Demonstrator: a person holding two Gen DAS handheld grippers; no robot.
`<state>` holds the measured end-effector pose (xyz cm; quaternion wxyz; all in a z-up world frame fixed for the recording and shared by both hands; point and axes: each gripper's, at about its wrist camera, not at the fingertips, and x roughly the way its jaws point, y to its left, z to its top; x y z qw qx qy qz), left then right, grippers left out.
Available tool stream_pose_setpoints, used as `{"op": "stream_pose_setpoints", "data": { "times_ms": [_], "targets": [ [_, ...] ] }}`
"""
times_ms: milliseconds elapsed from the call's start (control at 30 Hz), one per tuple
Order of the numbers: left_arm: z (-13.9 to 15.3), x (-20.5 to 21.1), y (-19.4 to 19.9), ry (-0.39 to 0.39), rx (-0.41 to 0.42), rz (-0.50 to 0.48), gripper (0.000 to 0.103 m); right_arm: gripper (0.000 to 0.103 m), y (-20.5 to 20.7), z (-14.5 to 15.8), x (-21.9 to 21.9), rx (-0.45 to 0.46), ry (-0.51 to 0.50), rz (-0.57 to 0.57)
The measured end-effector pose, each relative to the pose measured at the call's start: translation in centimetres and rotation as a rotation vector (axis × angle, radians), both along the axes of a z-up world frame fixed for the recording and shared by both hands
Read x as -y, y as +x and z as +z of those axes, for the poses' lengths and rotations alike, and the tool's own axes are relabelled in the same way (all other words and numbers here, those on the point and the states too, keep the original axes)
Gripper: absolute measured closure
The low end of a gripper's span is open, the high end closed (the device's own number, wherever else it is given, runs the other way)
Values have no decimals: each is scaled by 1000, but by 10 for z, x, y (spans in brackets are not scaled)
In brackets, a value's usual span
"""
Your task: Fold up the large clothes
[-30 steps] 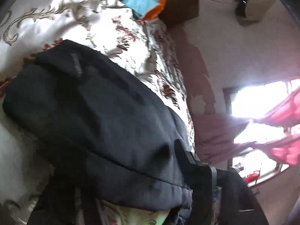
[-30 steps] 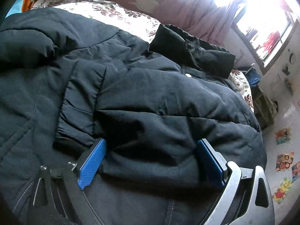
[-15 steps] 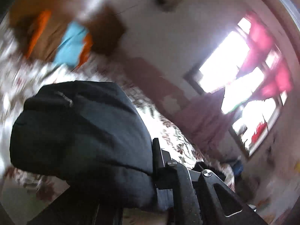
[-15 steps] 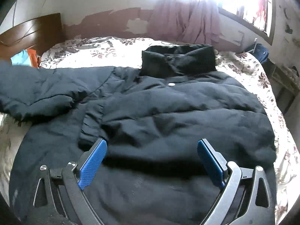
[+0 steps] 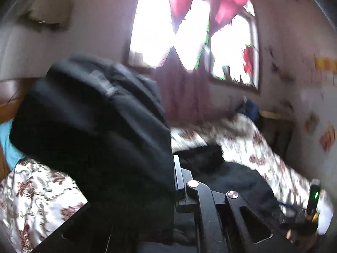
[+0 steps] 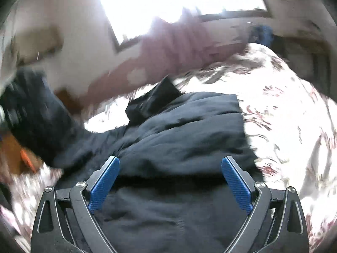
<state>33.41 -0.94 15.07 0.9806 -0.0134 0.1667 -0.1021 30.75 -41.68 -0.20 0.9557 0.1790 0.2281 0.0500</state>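
Note:
A large black padded jacket (image 6: 179,139) lies spread on the flowered bedspread (image 6: 284,116). In the left wrist view its sleeve (image 5: 90,126) bulges up in the air in front of the camera. My left gripper (image 5: 173,175) is shut on the sleeve, and the fabric hides one finger. The right wrist view shows the same raised sleeve (image 6: 35,113) at the far left. My right gripper (image 6: 170,183) hovers open over the jacket's lower body, its blue pads (image 6: 104,185) wide apart and gripping nothing. The collar (image 6: 151,103) points toward the far wall.
The bedspread (image 5: 38,200) covers the bed around the jacket. A wooden headboard (image 5: 8,101) stands at the left, and a bright window (image 5: 189,38) with pink curtains is behind. A blue bag (image 5: 250,107) sits at the bed's far corner. Both views are motion-blurred.
My left gripper closed on the sleeve, lifted it off the bed and rolled upright. My right gripper, still open, pulled back from the jacket body and tilted.

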Motion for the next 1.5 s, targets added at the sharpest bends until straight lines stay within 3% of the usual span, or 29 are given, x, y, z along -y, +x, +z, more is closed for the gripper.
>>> {"op": "stream_pose_setpoints", "data": {
  "times_ms": [100, 200, 333, 400, 467, 533, 567, 600, 667, 800, 967, 1100, 1300, 1500],
  "targets": [
    [-21, 64, 6, 69, -111, -59, 95, 8, 1, -17, 45, -19, 162, -45],
    [-52, 115, 14, 69, -230, -123, 94, 8, 7, -41, 70, -54, 258, -82],
    [-103, 171, 32, 94, -498, -209, 91, 8, 23, -70, 95, -84, 504, -35],
    [-128, 193, 32, 159, -608, -232, 90, 8, 30, -78, 91, -87, 542, -27],
    [-136, 198, 24, 185, -615, -231, 86, 8, 39, -83, 84, -90, 529, -23],
    [-133, 193, 17, 160, -601, -244, 78, 8, 49, -83, 75, -97, 508, -7],
    [-133, 191, 13, 137, -601, -252, 69, 8, 53, -82, 74, -94, 500, 6],
    [-134, 193, 11, 107, -608, -260, 49, 8, 54, -81, 70, -88, 490, 16],
    [-136, 195, 2, 57, -615, -266, 22, 8, 55, -76, 65, -74, 466, 25],
    [-136, 184, -4, 20, -606, -254, 20, 8, 43, -68, 60, -72, 377, -64],
    [-137, 151, -9, -59, -605, -183, 20, 8, 25, -61, 69, -10, 394, -128],
    [-136, 113, -17, -84, -584, -63, 18, 8, 16, -63, 75, -25, 458, -86],
    [-141, 62, -6, -131, -603, 83, 17, 11, 22, -61, 35, -142, 311, 60],
    [-141, 35, 11, -155, -581, 222, 17, 70, 17, -68, 11, -220, 181, 51]
  ]
}}
